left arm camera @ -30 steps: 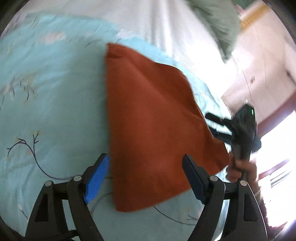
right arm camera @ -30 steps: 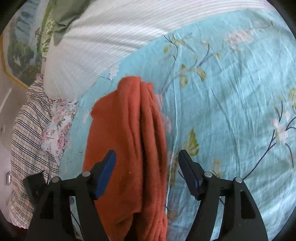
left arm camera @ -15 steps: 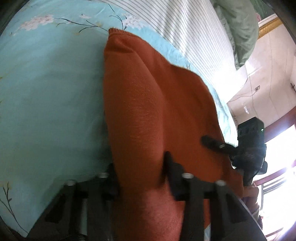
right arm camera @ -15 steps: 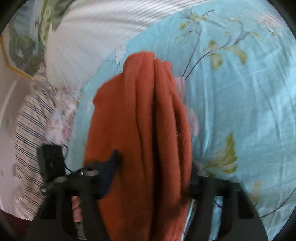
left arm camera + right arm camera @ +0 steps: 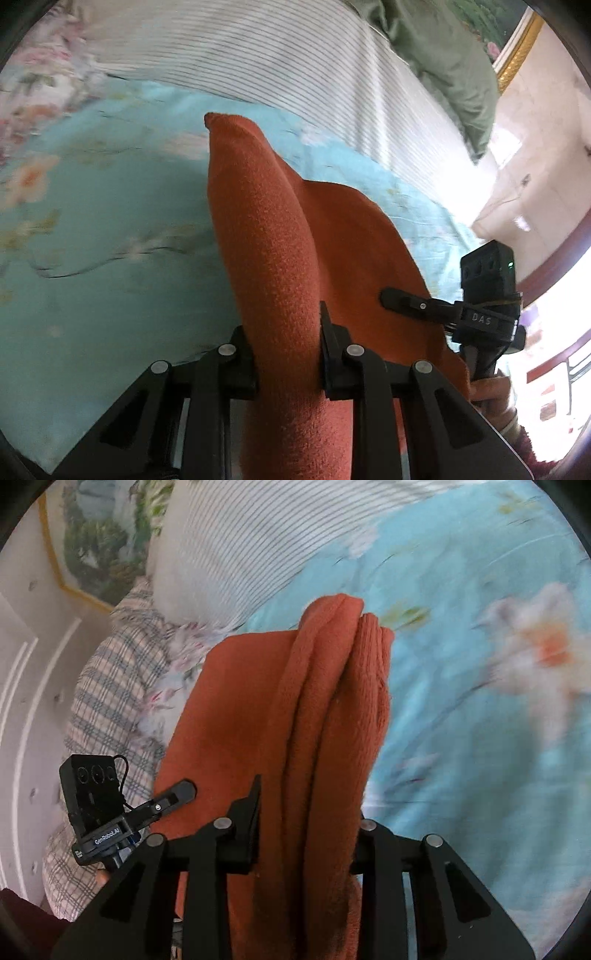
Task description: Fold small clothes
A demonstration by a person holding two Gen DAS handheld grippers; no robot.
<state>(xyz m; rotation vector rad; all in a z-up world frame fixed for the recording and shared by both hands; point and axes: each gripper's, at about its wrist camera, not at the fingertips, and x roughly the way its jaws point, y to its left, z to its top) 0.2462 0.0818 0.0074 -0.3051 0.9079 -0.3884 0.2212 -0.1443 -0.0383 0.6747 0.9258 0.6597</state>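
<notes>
A rust-orange fleece garment (image 5: 273,236) hangs folded between both grippers above a light blue floral bedsheet (image 5: 92,221). My left gripper (image 5: 284,332) is shut on one edge of the garment, which bulges up between its jaws. My right gripper (image 5: 310,812) is shut on the other edge (image 5: 332,709), several layers bunched between its jaws. The right gripper also shows in the left wrist view (image 5: 406,302), at the cloth's right edge. The left gripper also shows in the right wrist view (image 5: 173,797), at the cloth's left edge.
A white striped pillow (image 5: 295,62) lies at the head of the bed, with a green cloth (image 5: 443,55) beyond it. A plaid fabric (image 5: 107,686) and a floral fabric (image 5: 173,679) lie left of the sheet. A framed picture (image 5: 96,535) hangs on the wall.
Both grippers went from open around the flat garment to shut on its edges. The garment has been lifted off the sheet and hangs bunched between them.
</notes>
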